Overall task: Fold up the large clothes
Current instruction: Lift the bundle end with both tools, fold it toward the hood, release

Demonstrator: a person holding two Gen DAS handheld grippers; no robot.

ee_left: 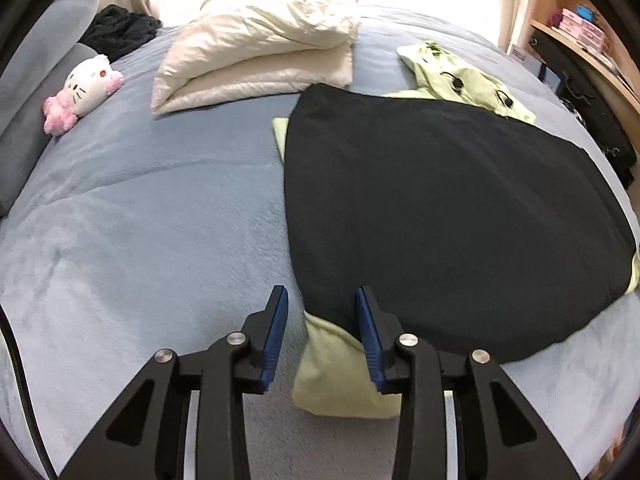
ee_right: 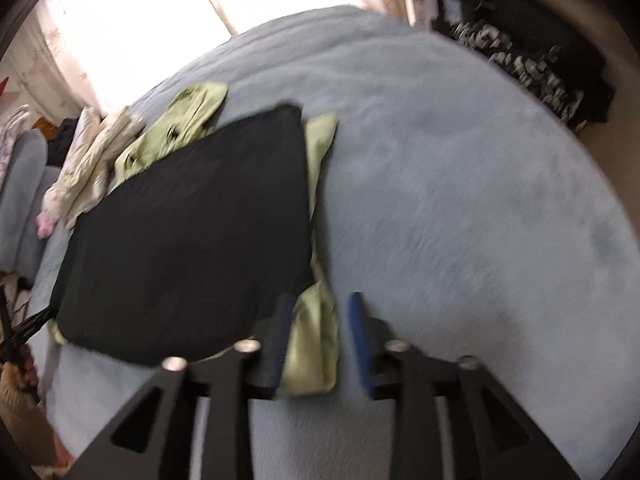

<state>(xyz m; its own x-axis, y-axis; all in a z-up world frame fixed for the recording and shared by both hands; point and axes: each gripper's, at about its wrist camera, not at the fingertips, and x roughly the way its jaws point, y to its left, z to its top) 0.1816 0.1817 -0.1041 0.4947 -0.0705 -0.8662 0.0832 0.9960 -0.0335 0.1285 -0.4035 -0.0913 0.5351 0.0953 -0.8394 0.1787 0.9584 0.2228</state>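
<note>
On the bed's (ee_left: 140,208) near edge the garment (ee_left: 440,208), black over pale green, runs away from me; my left hand-held gripper (ee_left: 322,312) and right hand-held gripper (ee_right: 320,320) stand spread, pinching nothing, over its two near green corners.

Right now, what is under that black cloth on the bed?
A light green garment pokes out along the black cloth's edges, its hood beyond the far edge. Its middle is covered.

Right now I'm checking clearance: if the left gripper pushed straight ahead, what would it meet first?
Probably the light green garment between the open left gripper, near where the black garment overlaps it; depth is uncertain.
</note>
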